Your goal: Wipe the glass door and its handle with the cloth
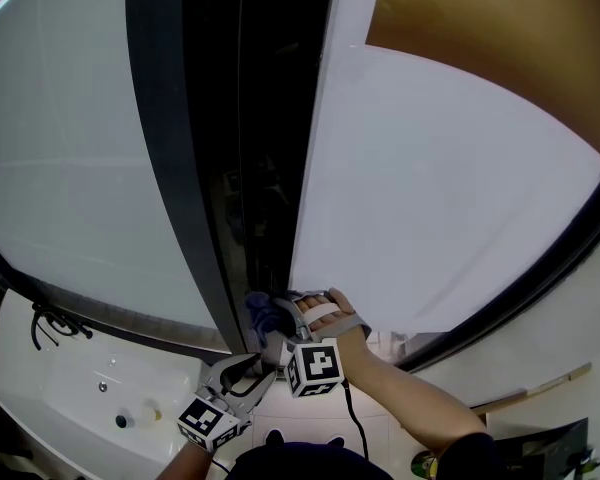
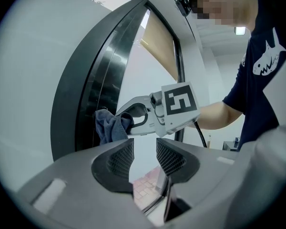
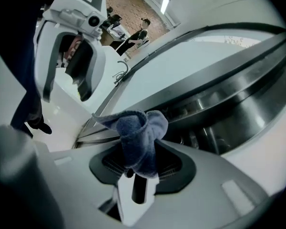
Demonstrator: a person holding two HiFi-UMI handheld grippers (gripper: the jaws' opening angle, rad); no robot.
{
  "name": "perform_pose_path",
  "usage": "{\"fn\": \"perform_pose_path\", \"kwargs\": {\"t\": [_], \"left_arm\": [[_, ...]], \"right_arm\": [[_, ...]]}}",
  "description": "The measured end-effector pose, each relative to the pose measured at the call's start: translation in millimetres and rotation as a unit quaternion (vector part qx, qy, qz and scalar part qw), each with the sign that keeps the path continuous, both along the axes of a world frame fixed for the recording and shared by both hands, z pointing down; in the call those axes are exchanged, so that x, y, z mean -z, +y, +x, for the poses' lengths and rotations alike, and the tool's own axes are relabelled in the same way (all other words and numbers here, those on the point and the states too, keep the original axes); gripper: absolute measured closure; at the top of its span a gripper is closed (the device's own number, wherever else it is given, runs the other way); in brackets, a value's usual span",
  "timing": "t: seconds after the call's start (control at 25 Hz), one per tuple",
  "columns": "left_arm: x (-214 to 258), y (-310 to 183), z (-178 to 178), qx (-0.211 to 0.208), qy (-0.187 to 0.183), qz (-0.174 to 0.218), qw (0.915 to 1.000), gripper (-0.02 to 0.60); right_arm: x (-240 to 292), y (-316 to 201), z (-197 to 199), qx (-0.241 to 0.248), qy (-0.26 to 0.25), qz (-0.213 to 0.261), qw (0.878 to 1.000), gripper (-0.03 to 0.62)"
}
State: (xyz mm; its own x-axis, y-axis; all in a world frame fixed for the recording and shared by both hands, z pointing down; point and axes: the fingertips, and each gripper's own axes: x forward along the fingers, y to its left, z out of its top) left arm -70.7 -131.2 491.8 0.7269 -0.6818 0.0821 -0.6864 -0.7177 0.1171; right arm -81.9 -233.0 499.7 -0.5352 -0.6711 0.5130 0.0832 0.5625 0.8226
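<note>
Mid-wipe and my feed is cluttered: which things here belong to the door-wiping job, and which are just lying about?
Job: cloth, clamped in the right gripper; glass door; its dark frame.

Lying about: black cable on the white ledge; brown panel; left gripper, open and empty.

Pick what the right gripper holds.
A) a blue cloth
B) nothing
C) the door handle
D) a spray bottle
A: in the right gripper view, the right gripper is shut on the cloth, which bunches up out of it.
</note>
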Motion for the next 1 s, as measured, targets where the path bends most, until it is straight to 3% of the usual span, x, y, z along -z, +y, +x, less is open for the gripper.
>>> {"fn": "perform_pose_path", "kwargs": {"t": [0.64, 0.76, 0.84, 0.92, 1.0], "left_arm": [[4.9, -6.0, 20.1, -0.028, 0.005, 0.009, 0.9996, 0.440], [4.1, -5.6, 19.4, -0.027, 0.002, 0.008, 0.9996, 0.440], [2.5, -4.2, 18.3, -0.028, -0.001, 0.006, 0.9996, 0.440], [3.0, -3.9, 16.4, -0.026, 0.001, 0.007, 0.9996, 0.440], [4.3, -4.3, 13.0, -0.020, 0.002, 0.004, 0.9998, 0.440]], "right_arm": [[-7.2, -13.5, 101.8, -0.094, -0.005, -0.003, 0.996, 0.447], [-5.2, -11.2, 107.8, -0.099, -0.026, -0.009, 0.995, 0.447], [-4.1, -4.7, 106.5, -0.104, -0.071, -0.041, 0.991, 0.447], [-10.9, 4.2, 102.8, -0.121, -0.154, -0.125, 0.973, 0.447], [-28.4, 11.3, 96.8, -0.147, -0.240, -0.229, 0.932, 0.447]]}}
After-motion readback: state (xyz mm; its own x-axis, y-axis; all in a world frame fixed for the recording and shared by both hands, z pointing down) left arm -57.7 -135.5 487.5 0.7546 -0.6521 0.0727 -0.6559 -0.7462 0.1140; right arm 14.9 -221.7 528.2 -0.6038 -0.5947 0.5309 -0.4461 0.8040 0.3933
